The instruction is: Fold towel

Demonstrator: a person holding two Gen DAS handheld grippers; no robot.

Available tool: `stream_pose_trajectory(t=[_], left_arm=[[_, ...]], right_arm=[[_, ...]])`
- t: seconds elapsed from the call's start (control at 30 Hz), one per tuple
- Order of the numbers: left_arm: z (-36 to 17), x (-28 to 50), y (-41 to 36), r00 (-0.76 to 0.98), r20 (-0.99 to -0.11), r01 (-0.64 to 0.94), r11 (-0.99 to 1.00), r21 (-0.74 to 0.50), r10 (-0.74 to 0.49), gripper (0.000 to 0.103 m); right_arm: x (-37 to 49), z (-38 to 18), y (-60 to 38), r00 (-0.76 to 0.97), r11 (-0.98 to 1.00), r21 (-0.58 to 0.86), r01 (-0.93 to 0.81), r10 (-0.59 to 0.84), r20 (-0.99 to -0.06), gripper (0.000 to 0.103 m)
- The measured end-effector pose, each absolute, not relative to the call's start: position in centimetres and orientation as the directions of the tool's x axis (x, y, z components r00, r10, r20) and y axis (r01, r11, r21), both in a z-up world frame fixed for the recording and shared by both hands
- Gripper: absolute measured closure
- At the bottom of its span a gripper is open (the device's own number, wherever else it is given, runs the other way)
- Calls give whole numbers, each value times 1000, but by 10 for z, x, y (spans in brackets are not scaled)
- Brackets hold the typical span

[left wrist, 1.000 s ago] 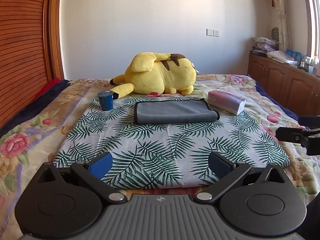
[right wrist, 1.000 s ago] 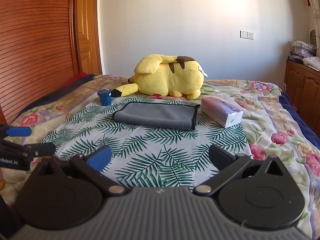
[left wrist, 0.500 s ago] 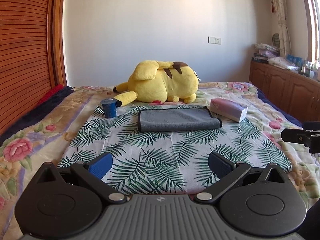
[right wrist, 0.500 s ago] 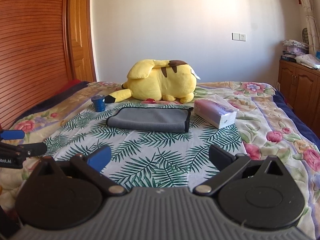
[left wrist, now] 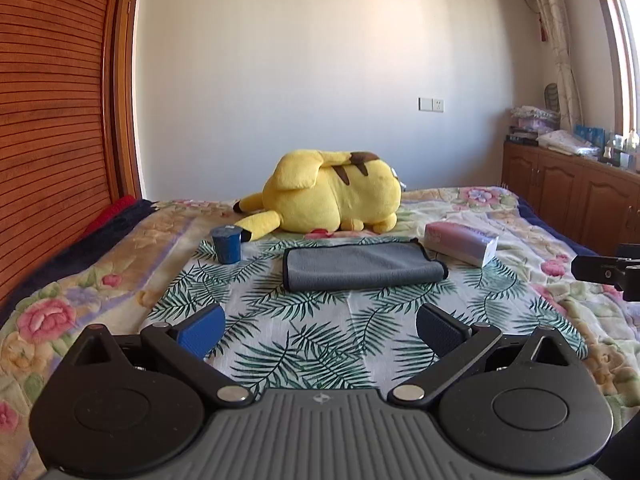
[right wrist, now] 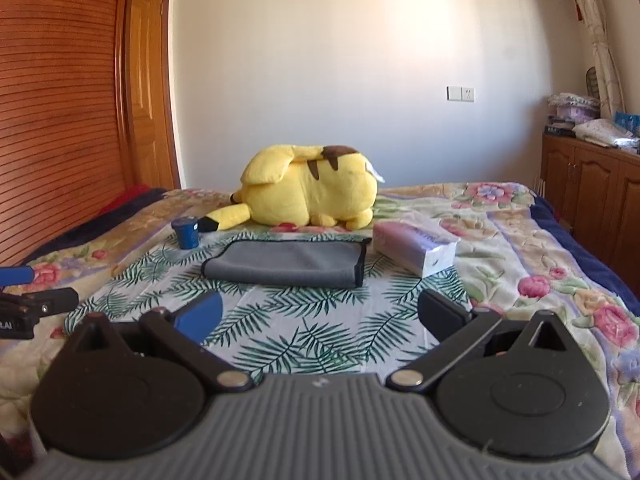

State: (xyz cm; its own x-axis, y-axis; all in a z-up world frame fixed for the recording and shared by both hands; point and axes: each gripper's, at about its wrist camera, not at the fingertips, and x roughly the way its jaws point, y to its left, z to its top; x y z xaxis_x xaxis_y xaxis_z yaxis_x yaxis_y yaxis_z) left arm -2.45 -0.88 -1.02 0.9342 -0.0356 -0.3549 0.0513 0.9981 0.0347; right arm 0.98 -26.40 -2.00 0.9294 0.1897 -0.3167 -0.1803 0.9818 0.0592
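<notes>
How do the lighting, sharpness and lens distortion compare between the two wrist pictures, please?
Left wrist view: strong fisheye bowing of the slatted wooden wardrobe; the window at right is blown out; the folded grey microfibre towel is sharp. Right wrist view: softer overall, a warm sunlit patch washes out the white wall, and the same towel looks slightly blurred.

Both tools are drawing back and tilting upward: the left tool (left wrist: 320, 326) and the right tool (right wrist: 320, 312) are now farther from the folded grey towel (left wrist: 362, 267), showing more wall.

Floral bed (left wrist: 532, 216) bears leaf-print cloth (left wrist: 320, 332), yellow plush (left wrist: 332, 196).
</notes>
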Motion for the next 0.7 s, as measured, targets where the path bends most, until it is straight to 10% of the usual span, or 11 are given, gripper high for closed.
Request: stream_pose_trajectory(t=[0.7], left_arm=[[-9, -26, -8, 938, -346, 48, 999, 22, -38, 16]], right_arm=[[9, -20, -264, 939, 986, 51, -160, 168, -301, 0]])
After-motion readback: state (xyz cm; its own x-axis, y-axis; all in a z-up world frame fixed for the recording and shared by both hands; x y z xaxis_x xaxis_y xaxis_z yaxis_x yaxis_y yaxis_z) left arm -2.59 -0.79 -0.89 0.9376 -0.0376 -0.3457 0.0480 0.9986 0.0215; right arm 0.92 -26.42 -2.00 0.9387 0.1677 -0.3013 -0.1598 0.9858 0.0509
